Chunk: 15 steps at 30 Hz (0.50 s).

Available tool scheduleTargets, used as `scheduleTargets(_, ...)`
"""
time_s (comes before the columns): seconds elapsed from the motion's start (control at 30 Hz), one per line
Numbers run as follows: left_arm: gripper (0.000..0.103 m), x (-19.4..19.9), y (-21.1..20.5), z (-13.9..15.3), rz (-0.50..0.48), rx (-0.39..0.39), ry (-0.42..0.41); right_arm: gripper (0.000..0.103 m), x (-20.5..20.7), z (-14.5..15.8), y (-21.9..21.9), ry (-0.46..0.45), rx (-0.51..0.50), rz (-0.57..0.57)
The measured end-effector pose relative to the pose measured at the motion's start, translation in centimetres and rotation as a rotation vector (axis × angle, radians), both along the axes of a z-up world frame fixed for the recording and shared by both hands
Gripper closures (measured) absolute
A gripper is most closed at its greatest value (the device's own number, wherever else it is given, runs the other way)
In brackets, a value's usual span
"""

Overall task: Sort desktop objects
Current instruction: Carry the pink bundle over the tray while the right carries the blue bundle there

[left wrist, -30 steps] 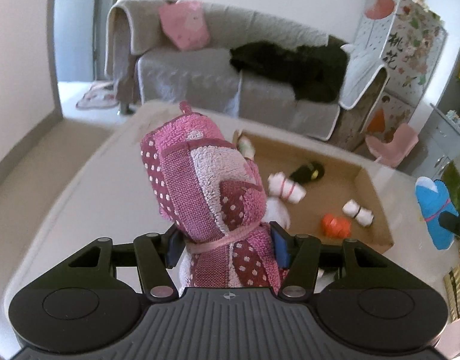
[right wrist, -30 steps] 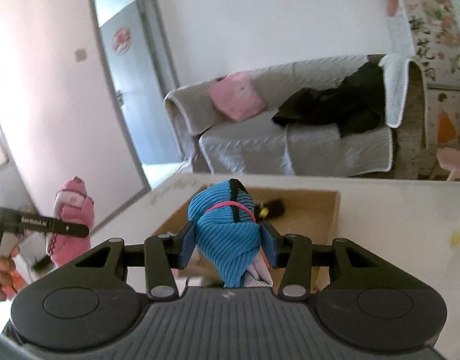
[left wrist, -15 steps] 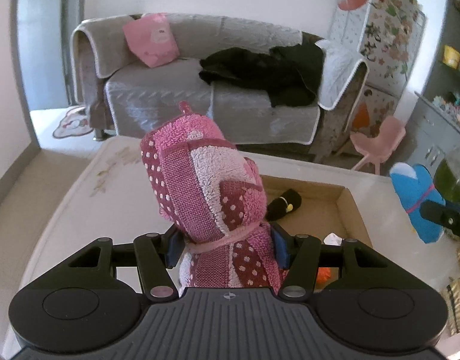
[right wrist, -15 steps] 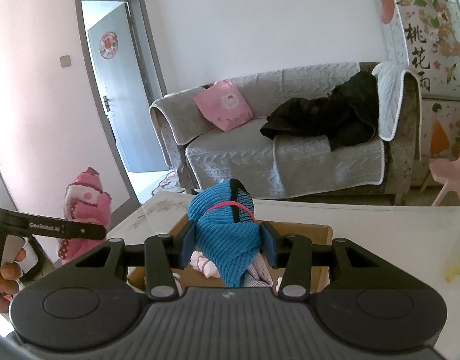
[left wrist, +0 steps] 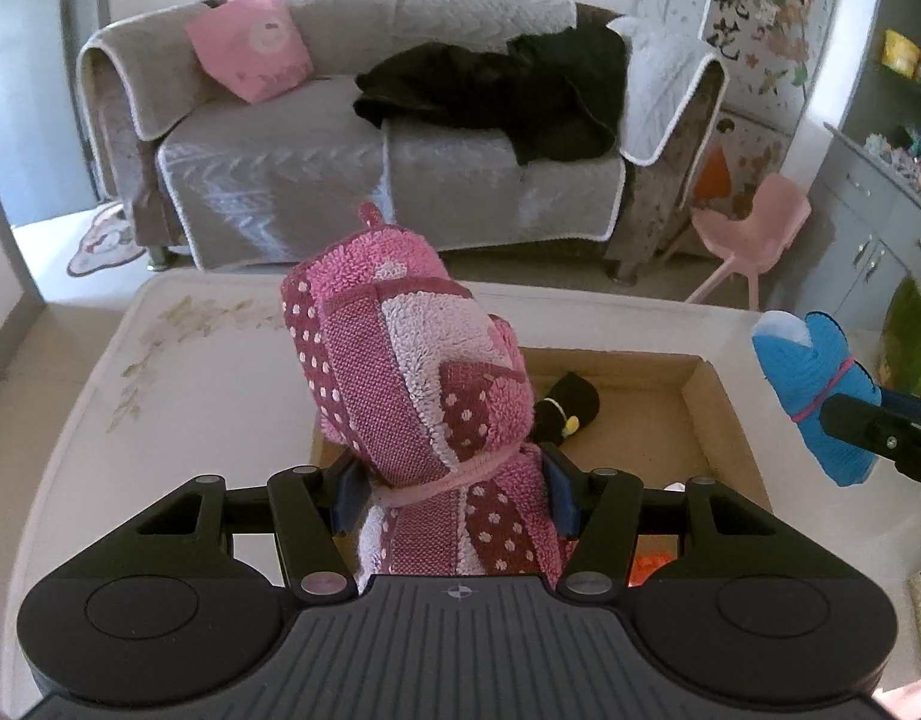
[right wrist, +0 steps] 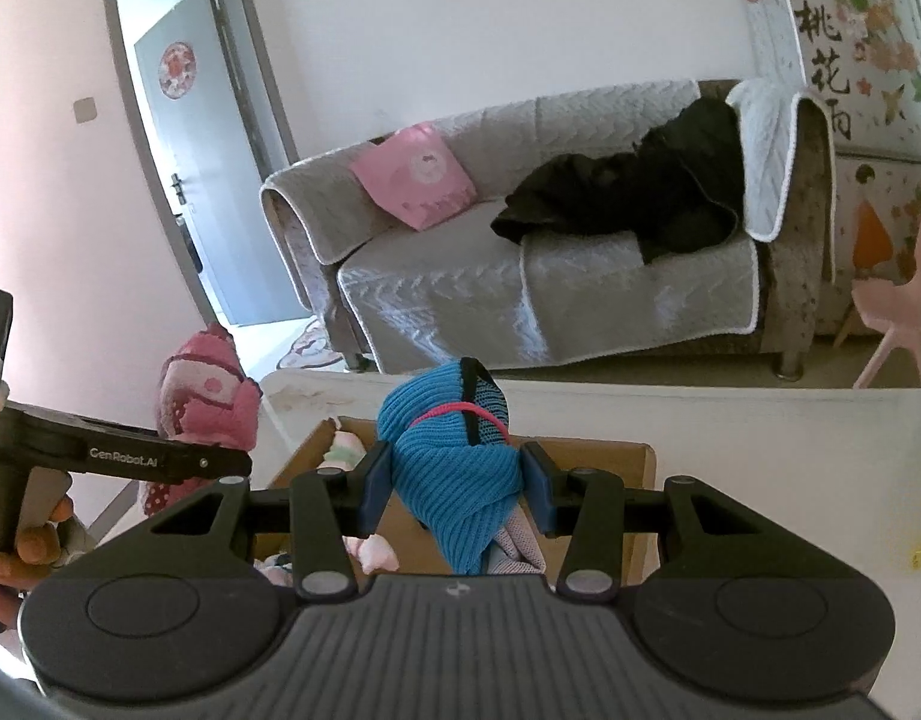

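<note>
My left gripper (left wrist: 454, 495) is shut on a rolled pink towel bundle (left wrist: 412, 372) tied with a pink band, held upright over the near left corner of a cardboard box (left wrist: 721, 396). My right gripper (right wrist: 457, 483) is shut on a rolled blue knitted bundle (right wrist: 454, 468) with a pink band, above the same cardboard box (right wrist: 634, 462). In the left wrist view the blue bundle (left wrist: 811, 396) hangs at the right, beyond the box. In the right wrist view the pink bundle (right wrist: 205, 396) shows at the left.
The box holds a black rolled bundle (left wrist: 568, 405), an orange item (left wrist: 649, 567) and pale rolls (right wrist: 343, 447). It sits on a white table (left wrist: 178, 372). Beyond are a grey sofa (left wrist: 352, 150), a pink chair (left wrist: 754, 234) and a door (right wrist: 196, 180). A hand (right wrist: 22, 546) grips the left tool.
Both grippers have moved across the table over the box, each keeping its bundle. The box now lies closer under the left gripper, and the sofa looms larger in both views.
</note>
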<state>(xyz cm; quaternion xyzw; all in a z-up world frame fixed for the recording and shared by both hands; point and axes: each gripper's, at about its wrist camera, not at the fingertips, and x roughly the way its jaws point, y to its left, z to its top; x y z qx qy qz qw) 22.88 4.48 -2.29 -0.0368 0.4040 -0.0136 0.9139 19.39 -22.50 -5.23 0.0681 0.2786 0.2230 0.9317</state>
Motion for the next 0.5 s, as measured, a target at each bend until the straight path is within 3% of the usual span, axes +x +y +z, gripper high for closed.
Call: scheduleTargets(0.5, 0.039, 2.1, -1.2, -2.1, -0.066, 0.087, -0.056, 0.061, 2.2, -1.9, -0.9, 0.087, 0.013, -0.018)
